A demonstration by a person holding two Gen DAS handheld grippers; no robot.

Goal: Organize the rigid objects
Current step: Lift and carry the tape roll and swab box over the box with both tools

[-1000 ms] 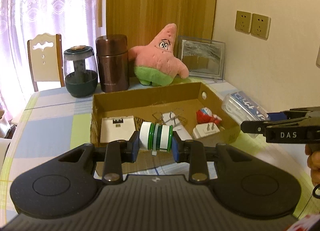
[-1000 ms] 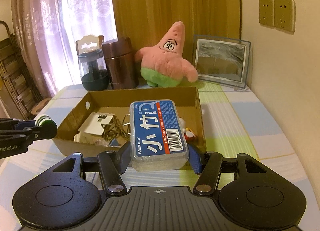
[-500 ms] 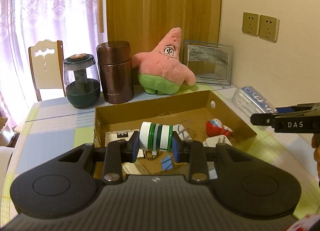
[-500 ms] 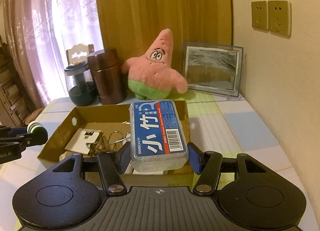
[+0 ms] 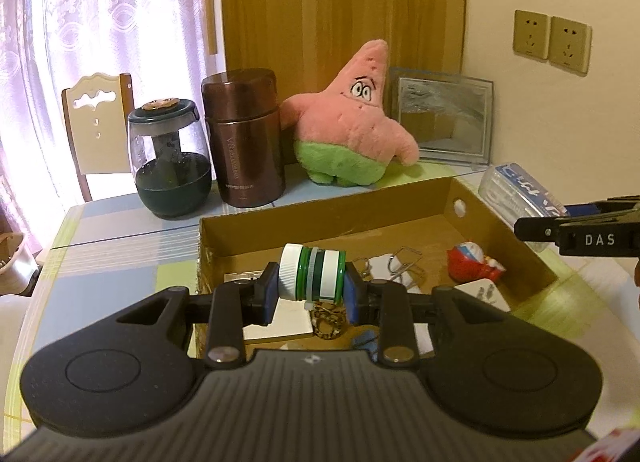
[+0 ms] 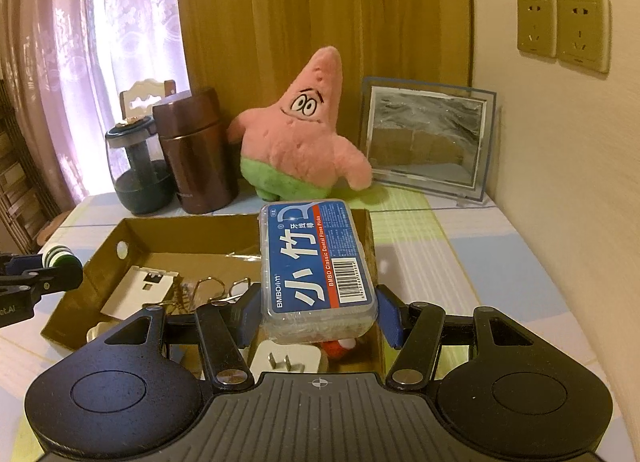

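- The left gripper [image 5: 311, 289] clamps a small green-and-white bottle [image 5: 312, 277] sideways, above the near-left part of the cardboard box [image 5: 320, 217].
- The right gripper [image 6: 316, 312] holds a floss pick box [image 6: 316, 262] over the box's right end.
- To do this step well, each should probably go low over a free spot before releasing, away from the white plug [image 6: 286, 358].
- The label reads "BMBO Classic Dental Floss Picks"; the right tool shows "DAS".
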